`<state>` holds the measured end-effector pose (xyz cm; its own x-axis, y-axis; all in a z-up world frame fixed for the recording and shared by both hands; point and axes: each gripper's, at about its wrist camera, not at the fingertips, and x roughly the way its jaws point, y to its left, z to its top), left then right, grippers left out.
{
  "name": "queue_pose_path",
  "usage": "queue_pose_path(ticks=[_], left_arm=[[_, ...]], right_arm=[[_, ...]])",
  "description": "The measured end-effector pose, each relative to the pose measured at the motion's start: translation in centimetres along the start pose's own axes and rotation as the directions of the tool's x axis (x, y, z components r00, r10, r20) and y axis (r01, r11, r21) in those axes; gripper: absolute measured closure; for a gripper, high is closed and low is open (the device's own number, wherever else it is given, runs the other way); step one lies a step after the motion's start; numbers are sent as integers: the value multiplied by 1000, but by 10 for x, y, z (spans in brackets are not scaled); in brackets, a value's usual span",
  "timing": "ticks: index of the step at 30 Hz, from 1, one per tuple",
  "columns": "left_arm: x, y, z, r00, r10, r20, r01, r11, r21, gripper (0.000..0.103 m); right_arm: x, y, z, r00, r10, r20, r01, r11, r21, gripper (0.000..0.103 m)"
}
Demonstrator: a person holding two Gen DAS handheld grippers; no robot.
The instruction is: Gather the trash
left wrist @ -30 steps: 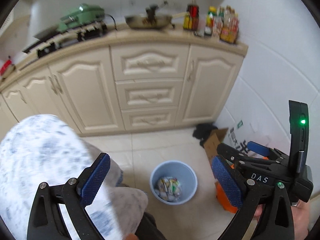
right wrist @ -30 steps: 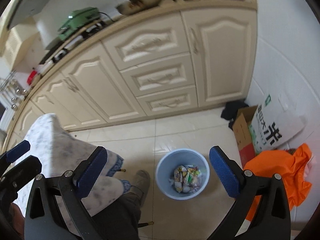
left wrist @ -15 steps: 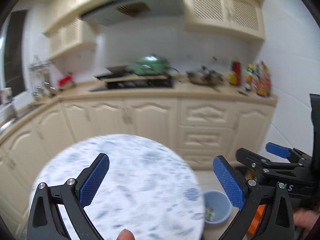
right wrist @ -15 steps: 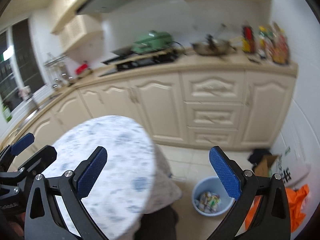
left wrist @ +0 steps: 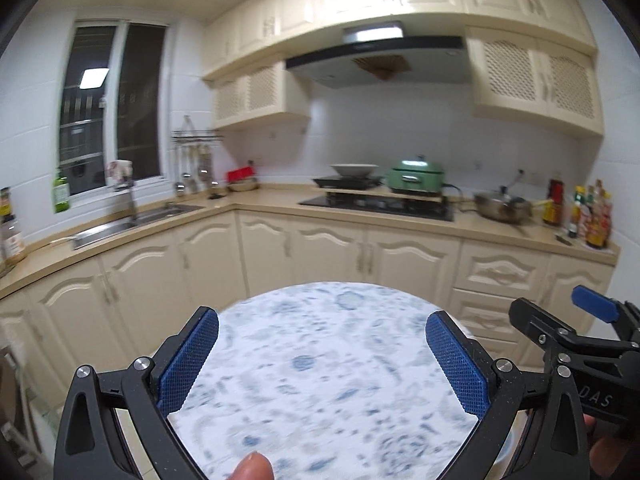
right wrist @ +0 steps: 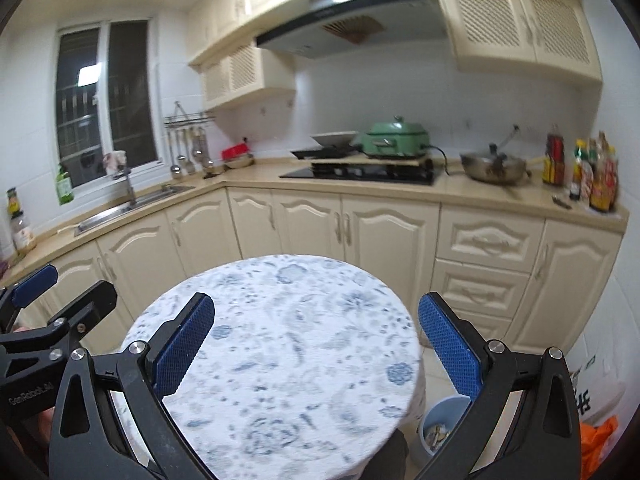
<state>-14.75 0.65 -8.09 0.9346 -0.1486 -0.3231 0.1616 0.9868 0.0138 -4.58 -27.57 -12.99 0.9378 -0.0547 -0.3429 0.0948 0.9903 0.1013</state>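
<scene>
A light blue trash bin [right wrist: 440, 424] with wrappers inside stands on the floor to the right of a round table, partly hidden by my right finger. The round table [right wrist: 288, 344] has a white cloth with a blue flower print and shows in the left wrist view [left wrist: 320, 360] too. My left gripper [left wrist: 322, 360] is open and empty above the table top. My right gripper [right wrist: 316, 346] is open and empty above the table. No loose trash shows on the cloth.
Cream cabinets and a counter [right wrist: 460, 192] run behind the table, with a stove, green pot [right wrist: 396, 142], wok [right wrist: 494, 168] and bottles [right wrist: 592, 172]. A sink [left wrist: 132, 220] is at left. An orange bag [right wrist: 596, 444] lies on the floor at right.
Both grippers have tilted up from the floor and bin to face the table top and kitchen counter. Both stay open and empty.
</scene>
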Motion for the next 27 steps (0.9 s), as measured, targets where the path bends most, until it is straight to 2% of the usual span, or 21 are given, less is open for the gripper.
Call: queue_pose_path(ticks=[6, 15, 19, 27], left_arm=[[-51, -3, -18, 998, 48, 33, -47, 998, -30, 1], [-91, 0, -32, 994, 86, 66, -84, 996, -38, 1], [-94, 6, -31, 991, 99, 85, -95, 994, -50, 1], [-85, 13, -34, 991, 112, 76, -107, 992, -71, 1]], right_arm=[[-30, 29, -8, 999, 10, 51, -8, 999, -53, 0], [-55, 48, -10, 994, 29, 110, -21, 997, -68, 0], [-57, 54, -11, 993, 43, 112, -35, 997, -70, 0], [-57, 66, -11, 992, 59, 111, -49, 995, -88, 0]])
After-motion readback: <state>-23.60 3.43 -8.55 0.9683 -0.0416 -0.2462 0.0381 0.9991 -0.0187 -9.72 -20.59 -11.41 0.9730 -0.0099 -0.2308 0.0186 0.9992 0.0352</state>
